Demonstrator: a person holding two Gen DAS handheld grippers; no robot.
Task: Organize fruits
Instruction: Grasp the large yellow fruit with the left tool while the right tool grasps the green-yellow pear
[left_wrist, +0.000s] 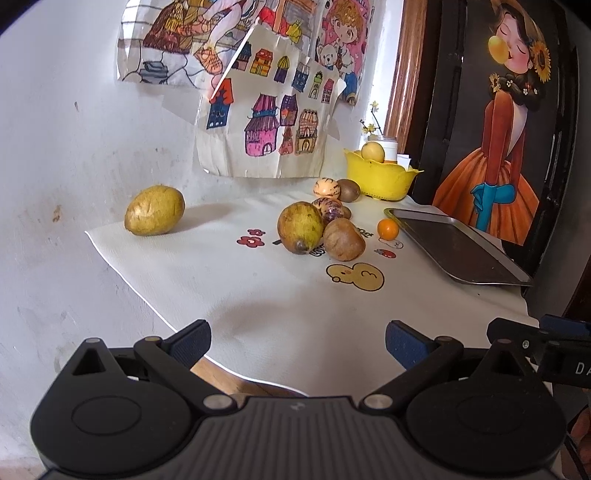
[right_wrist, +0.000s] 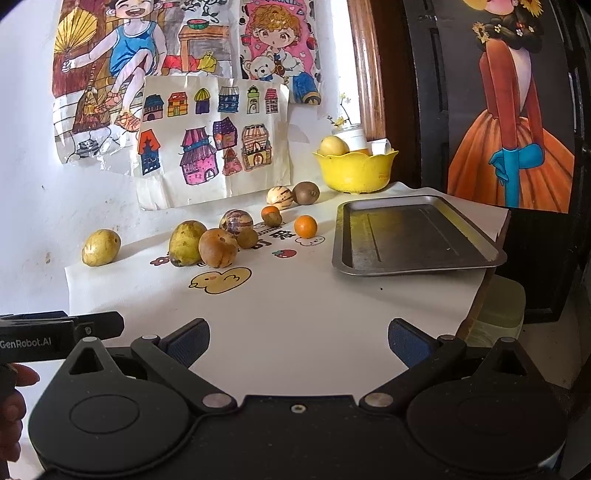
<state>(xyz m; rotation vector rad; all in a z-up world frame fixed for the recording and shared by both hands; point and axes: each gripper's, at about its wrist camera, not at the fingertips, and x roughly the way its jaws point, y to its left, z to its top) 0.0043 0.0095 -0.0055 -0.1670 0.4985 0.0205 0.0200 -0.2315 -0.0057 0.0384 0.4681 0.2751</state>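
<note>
Fruit lies scattered on a white cartoon-printed cloth over the bench, all of it well ahead of both tongs. Taking the shallow grey metal tray as the landmark: it sits empty at the right side of the cloth, and every loose fruit lies to its left. Nearest the tray is a small round orange. Further left is a cluster: a large yellow-green mango touching a brown rounded fruit, with a purple-streaked round melon just behind them and a small orange-brown fruit near it. Behind these, toward the wall, a pale striped round fruit sits beside a brown kiwi. Farthest left from the tray, apart from the cluster, lies a lone yellow oval fruit. Behind the tray's far end stands a yellow scalloped plastic bowl with a yellow round fruit in it.

The left tongs hang over the near edge of the cloth, spread wide with nothing between the blue pads; the mango is straight ahead, well apart. The right tongs are likewise spread wide and empty, above the bare near part of the cloth, with the tray ahead to their right and the fruit ahead to their left.
</note>
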